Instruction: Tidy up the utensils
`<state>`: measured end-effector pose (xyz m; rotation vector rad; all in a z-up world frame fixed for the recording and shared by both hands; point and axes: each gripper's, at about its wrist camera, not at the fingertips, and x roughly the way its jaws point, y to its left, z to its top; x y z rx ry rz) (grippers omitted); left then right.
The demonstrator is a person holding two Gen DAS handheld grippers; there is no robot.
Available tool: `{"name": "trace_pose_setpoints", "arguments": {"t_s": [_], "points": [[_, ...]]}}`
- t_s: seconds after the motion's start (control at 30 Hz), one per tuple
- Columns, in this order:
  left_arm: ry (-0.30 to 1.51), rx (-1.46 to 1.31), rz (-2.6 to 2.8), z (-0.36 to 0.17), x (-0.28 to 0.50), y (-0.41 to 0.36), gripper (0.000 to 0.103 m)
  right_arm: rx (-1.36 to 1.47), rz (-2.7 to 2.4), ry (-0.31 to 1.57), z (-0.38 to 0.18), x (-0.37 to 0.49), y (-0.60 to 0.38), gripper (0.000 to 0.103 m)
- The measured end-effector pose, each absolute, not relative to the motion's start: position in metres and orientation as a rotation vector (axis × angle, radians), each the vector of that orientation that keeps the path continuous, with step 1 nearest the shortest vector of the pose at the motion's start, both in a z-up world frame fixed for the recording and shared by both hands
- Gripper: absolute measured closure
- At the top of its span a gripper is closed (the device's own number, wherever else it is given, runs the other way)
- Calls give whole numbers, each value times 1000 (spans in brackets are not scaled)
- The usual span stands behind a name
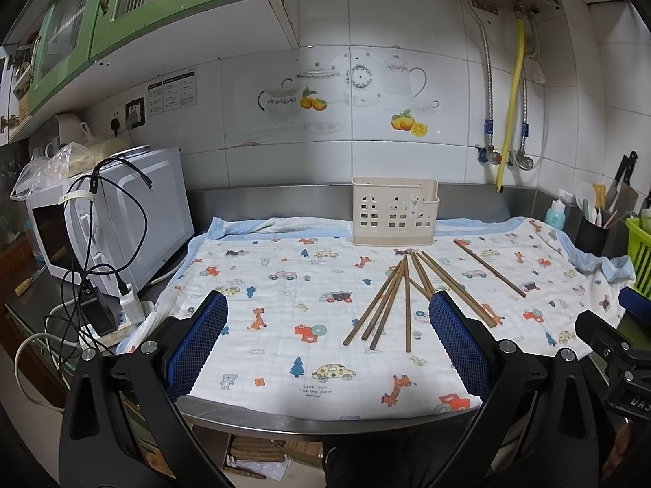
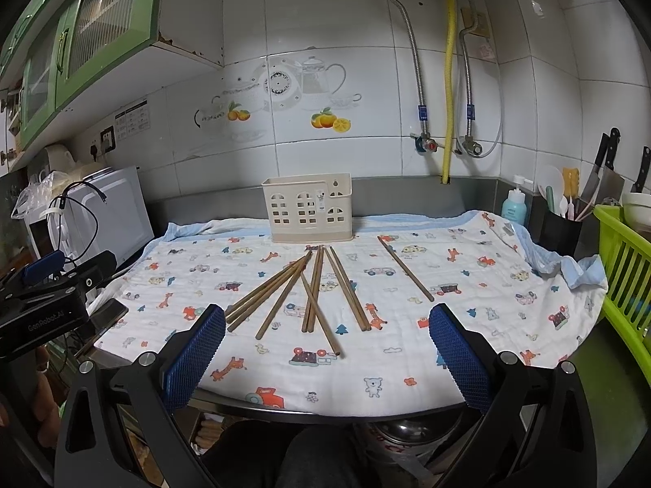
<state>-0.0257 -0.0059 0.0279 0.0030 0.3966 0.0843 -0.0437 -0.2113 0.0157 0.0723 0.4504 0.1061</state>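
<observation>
Several brown wooden chopsticks (image 1: 407, 297) lie fanned out on a cartoon-print cloth (image 1: 285, 284); they also show in the right wrist view (image 2: 313, 297). One chopstick (image 2: 405, 268) lies apart to the right. A cream plastic utensil holder (image 1: 394, 211) stands upright at the back of the cloth, also in the right wrist view (image 2: 308, 207). My left gripper (image 1: 327, 313) is open and empty, above the cloth's front edge, left of the chopsticks. My right gripper (image 2: 327, 325) is open and empty, just in front of the fanned chopsticks.
A white microwave (image 1: 122, 219) with cables stands at the left. A green basket (image 2: 622, 276), a black cup of tools (image 2: 563, 227), knives (image 2: 602, 171) and a blue bottle (image 2: 513, 203) sit at the right. The steel counter edge (image 1: 309, 423) runs in front.
</observation>
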Motion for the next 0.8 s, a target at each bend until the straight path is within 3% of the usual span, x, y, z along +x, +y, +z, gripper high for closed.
{"name": "trace_pose_setpoints", "arguments": {"t_s": [0.8], "points": [[412,-2,82,22,-21,-3,5,61,117,458,14,-40,-211,6]]}}
